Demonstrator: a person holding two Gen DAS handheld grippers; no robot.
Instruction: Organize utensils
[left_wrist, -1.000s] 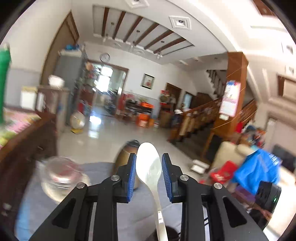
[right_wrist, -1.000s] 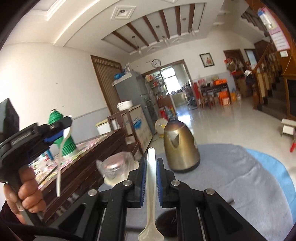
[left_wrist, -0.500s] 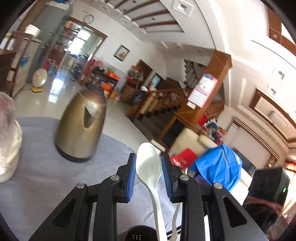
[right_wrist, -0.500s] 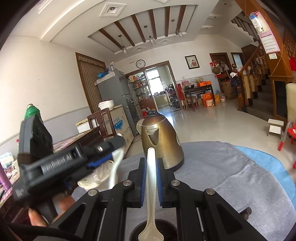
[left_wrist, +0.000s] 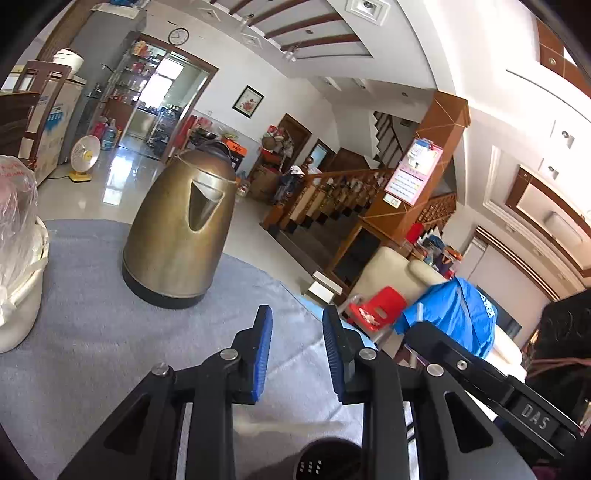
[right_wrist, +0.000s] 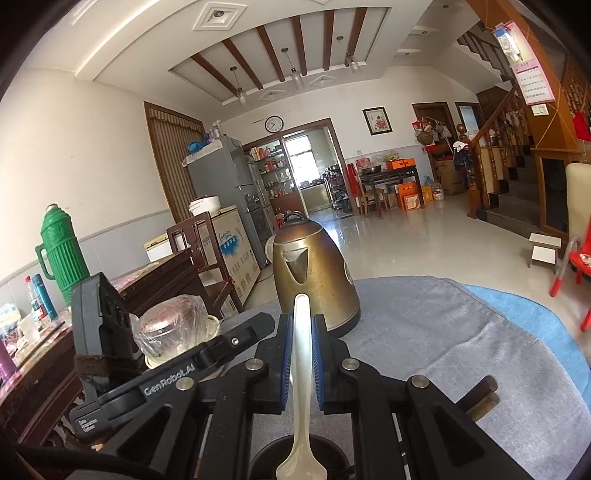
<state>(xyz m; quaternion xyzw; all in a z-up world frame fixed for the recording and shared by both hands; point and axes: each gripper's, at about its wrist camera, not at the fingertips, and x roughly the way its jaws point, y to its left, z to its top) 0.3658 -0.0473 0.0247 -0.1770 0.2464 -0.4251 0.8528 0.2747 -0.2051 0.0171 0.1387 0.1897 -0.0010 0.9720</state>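
In the left wrist view, we see our left gripper (left_wrist: 297, 347) with its two blue pads (left_wrist: 263, 350) apart and nothing between them. Under the jaws, a pale blurred streak lies across the grey cloth (left_wrist: 92, 332); we cannot tell what it is. At the bottom edge, a dark round holder (left_wrist: 325, 458) with small holes shows between the arms of the gripper. A brass-coloured kettle (left_wrist: 181, 229) stands on the cloth ahead, a little to the left. At the far left is a white container (left_wrist: 18, 280) covered with clear plastic. The black body of the other tool (left_wrist: 487, 380) reaches in from the right.

In the right wrist view, our right gripper (right_wrist: 302, 363) is closed on the handle of a white spoon (right_wrist: 301, 369). The handle points up and forward between the pads, and the bowl of the spoon hangs low, over the opening of the dark holder (right_wrist: 269, 454) at the bottom of the view. The kettle (right_wrist: 314, 280) stands just behind the tip of the handle. The left gripper (right_wrist: 243, 338) comes in from the left side, close beside our right one, and the plastic-covered container (right_wrist: 173, 332) sits behind it. A green thermos (right_wrist: 62, 251) stands on the wooden furniture further left.
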